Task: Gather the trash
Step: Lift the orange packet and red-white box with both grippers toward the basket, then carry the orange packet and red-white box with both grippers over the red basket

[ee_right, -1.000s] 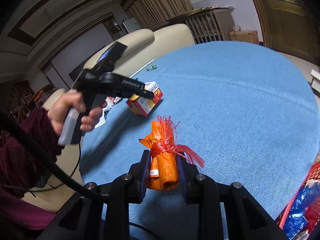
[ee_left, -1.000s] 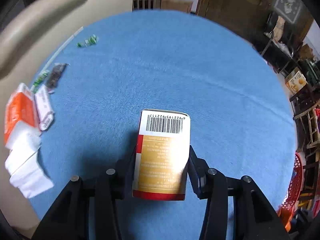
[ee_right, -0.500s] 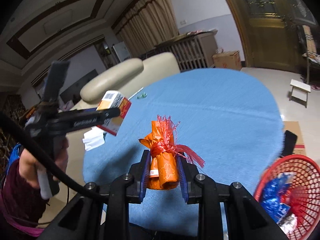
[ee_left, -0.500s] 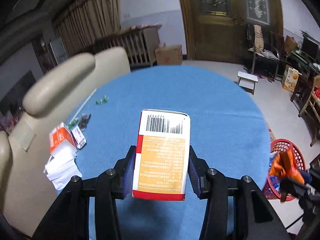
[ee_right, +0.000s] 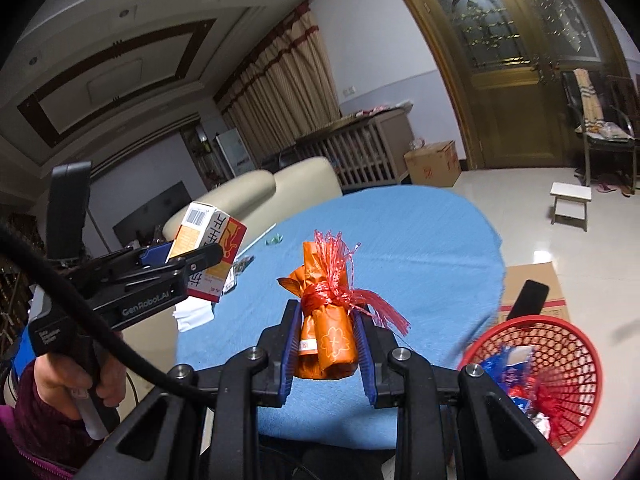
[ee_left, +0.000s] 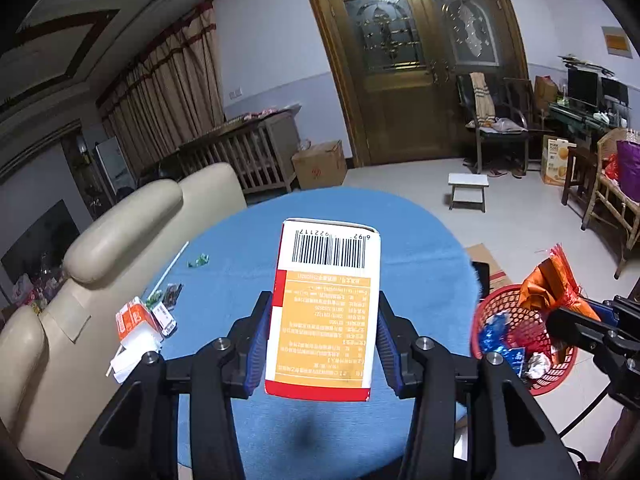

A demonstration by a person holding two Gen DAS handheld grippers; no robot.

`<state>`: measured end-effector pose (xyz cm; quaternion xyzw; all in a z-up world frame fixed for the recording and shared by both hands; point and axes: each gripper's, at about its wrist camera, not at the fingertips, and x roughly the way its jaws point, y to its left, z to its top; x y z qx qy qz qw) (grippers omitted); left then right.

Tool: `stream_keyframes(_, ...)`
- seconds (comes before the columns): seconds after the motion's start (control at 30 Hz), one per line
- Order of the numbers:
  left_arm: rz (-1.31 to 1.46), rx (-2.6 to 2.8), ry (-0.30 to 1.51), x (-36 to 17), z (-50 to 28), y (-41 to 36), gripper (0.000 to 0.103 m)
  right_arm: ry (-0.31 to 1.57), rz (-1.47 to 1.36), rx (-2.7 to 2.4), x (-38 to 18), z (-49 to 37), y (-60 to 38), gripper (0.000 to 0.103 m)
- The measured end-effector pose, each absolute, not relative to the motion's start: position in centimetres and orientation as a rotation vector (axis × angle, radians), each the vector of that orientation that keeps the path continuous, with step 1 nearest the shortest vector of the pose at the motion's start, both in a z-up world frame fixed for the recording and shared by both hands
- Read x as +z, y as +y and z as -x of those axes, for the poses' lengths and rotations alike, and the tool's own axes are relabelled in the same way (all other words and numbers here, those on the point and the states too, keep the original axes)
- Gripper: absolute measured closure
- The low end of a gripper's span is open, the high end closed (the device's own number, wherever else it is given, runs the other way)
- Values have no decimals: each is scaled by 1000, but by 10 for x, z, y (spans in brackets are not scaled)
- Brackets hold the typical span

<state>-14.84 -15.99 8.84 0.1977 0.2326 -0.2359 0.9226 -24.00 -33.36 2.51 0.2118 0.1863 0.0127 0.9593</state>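
We are in a lived-in home sitting room: a carved wooden double door point(ee_left: 416, 60) with patterned glass, long pleated curtains point(ee_left: 168, 92) and a stepped ceiling say as much. Around our round table under a blue cloth point(ee_left: 248, 240) we see a cream sofa point(ee_left: 132, 220), a small white stool point(ee_left: 467, 190), cardboard boxes point(ee_left: 320, 164) and wooden chairs point(ee_left: 492, 124) on a tiled floor.

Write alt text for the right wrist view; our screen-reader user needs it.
The right gripper holds an orange wrapped bundle tied with red ribbon above a blue table. A red basket of trash sits lower right; at left, the left gripper holds a box.
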Motion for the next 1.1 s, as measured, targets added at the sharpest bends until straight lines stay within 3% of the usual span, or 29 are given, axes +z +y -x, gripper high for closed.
stream_keyframes(0.37, -455, -486, 368, 100, 199, -179, 54, 302, -453, -16, 32, 299, -358, 75)
stream_keyframes(1.1, -569, -580, 329, 84, 235, -248, 54, 248, -557, -112, 11, 349, -418, 75)
